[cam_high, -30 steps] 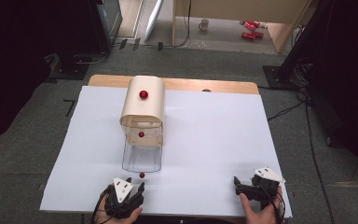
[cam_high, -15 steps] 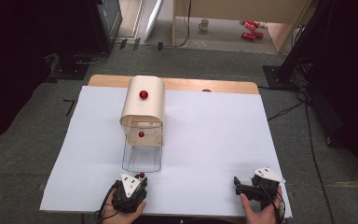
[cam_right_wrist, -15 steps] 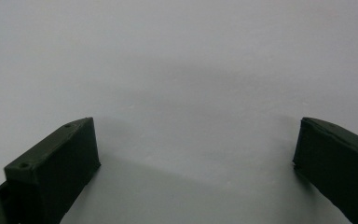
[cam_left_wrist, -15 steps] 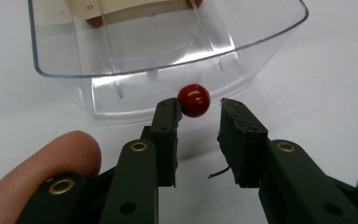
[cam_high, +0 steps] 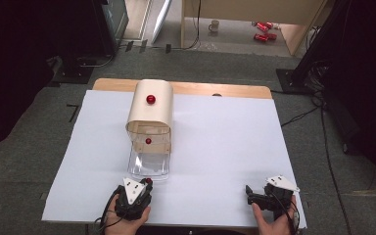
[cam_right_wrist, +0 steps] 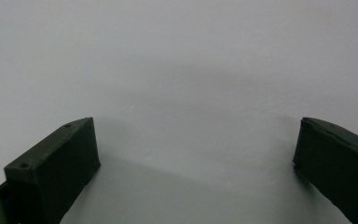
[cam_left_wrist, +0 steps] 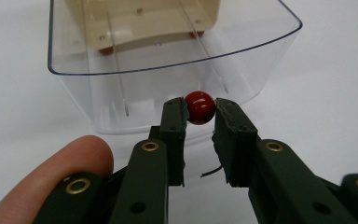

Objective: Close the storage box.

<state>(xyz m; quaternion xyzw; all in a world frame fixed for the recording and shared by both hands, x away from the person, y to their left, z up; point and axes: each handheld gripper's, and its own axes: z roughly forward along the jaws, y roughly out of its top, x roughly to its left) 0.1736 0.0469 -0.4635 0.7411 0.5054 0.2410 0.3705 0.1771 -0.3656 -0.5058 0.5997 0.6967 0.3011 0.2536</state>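
A cream box with a rounded top (cam_high: pixel 150 111) stands on the white sheet, a red knob (cam_high: pixel 150 99) on its top. A clear plastic drawer (cam_high: pixel 149 165) sticks out of its front toward me, seen close up as the clear plastic drawer (cam_left_wrist: pixel 168 51) in the left gripper view. A small red ball knob (cam_left_wrist: pixel 200 107) sits at the drawer's front wall. My left gripper (cam_left_wrist: pixel 200 113) has just been closing, and both pads now press on this knob. Another red ball (cam_high: pixel 148 141) shows inside the box. My right gripper (cam_high: pixel 251 194) rests open at the front right, nothing between its fingers (cam_right_wrist: pixel 56 163).
The white sheet (cam_high: pixel 225 147) covers the wooden table (cam_high: pixel 200 89). A person's hand (cam_high: pixel 127 226) holds each gripper at the front edge. On the floor behind the table lie cables, a mug (cam_high: pixel 215 25) and red cans (cam_high: pixel 263 30).
My left gripper has crept forward to the drawer's front and its jaws have closed around the red knob. The right gripper has stayed where it was.
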